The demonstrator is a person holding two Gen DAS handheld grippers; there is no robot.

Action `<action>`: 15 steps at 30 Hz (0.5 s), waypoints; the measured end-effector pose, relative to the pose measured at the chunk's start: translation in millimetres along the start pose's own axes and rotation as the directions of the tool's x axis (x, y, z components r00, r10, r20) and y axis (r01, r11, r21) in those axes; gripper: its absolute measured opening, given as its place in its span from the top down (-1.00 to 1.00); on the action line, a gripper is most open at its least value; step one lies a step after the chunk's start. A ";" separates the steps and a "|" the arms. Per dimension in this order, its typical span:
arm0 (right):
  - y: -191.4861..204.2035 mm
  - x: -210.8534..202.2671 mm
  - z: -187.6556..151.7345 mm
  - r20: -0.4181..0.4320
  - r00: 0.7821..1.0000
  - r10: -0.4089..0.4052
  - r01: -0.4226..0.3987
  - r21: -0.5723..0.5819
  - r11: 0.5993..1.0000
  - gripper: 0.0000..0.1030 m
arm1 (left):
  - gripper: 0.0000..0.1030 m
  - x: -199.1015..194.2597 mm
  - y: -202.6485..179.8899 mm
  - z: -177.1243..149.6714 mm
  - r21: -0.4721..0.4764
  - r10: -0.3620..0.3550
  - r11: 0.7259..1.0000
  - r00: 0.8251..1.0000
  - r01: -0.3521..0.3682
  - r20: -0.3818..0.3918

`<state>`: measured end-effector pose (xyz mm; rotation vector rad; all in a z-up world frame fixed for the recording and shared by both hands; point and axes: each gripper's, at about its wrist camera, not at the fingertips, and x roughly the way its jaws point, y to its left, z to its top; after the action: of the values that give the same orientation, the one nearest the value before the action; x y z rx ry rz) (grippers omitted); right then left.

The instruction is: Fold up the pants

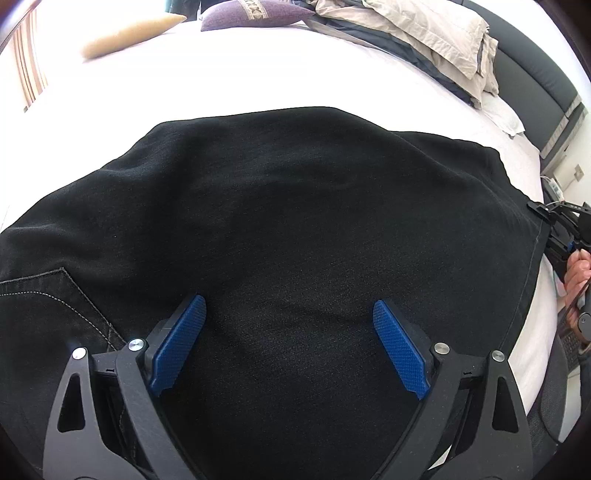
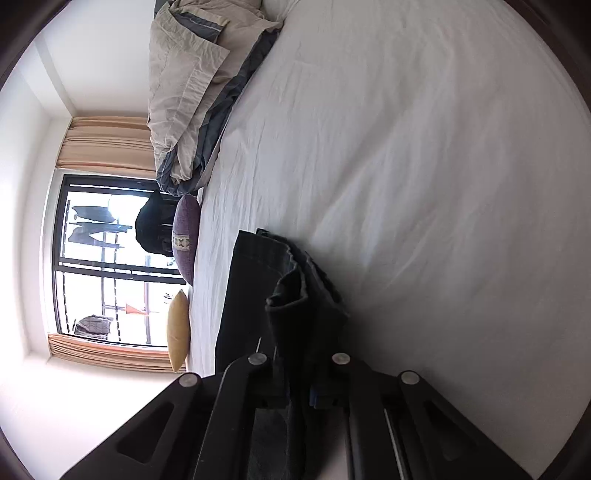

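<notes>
Blue pads (image 1: 180, 342) of the left claw (image 1: 290, 343) gape over the pants (image 1: 295, 221); right claw (image 2: 299, 384) pinches their hem at lower centre—keep it taut.

A white-sheeted bed (image 1: 258, 70) is carrying black pants (image 1: 295, 221) spread flat, 2 cushions, a tan cushion (image 1: 129, 33) and a purple cushion (image 1: 255, 13), and a rumpled beige-and-grey duvet (image 1: 424, 40) lying along its far edge.
</notes>
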<state>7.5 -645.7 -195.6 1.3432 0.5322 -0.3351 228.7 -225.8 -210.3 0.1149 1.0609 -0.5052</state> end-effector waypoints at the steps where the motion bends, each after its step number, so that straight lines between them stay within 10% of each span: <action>1: 14.3 -1.5 -3.3 0.000 1.000 -0.011 0.011 -0.057 0.998 0.86 | -0.80 -0.3 0.7 -0.7 -0.001 -0.002 1.000 1.000 0.002 0.002; 3: 59.3 -1.3 -20.4 -0.010 0.999 -0.042 0.038 -0.254 0.966 0.86 | -0.80 -3.4 4.5 -2.4 -0.002 -0.005 1.000 1.000 0.005 0.004; 5: 116.0 9.8 -63.3 -0.072 0.993 -0.092 0.037 -0.548 0.835 0.86 | -0.80 -8.9 12.3 -6.1 -0.007 -0.011 1.000 1.000 0.011 0.008; 9: 162.7 47.7 -196.4 -0.128 0.927 -0.352 -0.019 -0.955 0.298 0.86 | -0.79 -9.2 14.7 -7.5 -0.023 -0.022 0.999 1.000 0.023 0.017; 12: 146.8 64.4 -252.9 -0.053 0.895 -0.442 -0.029 -0.998 0.060 0.87 | -0.80 -12.8 14.6 -7.2 -0.029 -0.019 0.999 1.000 0.020 0.023; 15: 142.8 63.7 -255.6 -0.017 0.905 -0.425 0.018 -0.997 0.076 0.87 | -0.81 -24.3 23.1 -2.3 -0.110 -0.068 0.991 0.997 0.070 0.023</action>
<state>91.6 -362.3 -146.2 -0.1319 1.0083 0.0654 227.9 -196.5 -194.0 -0.0244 1.0740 -0.5074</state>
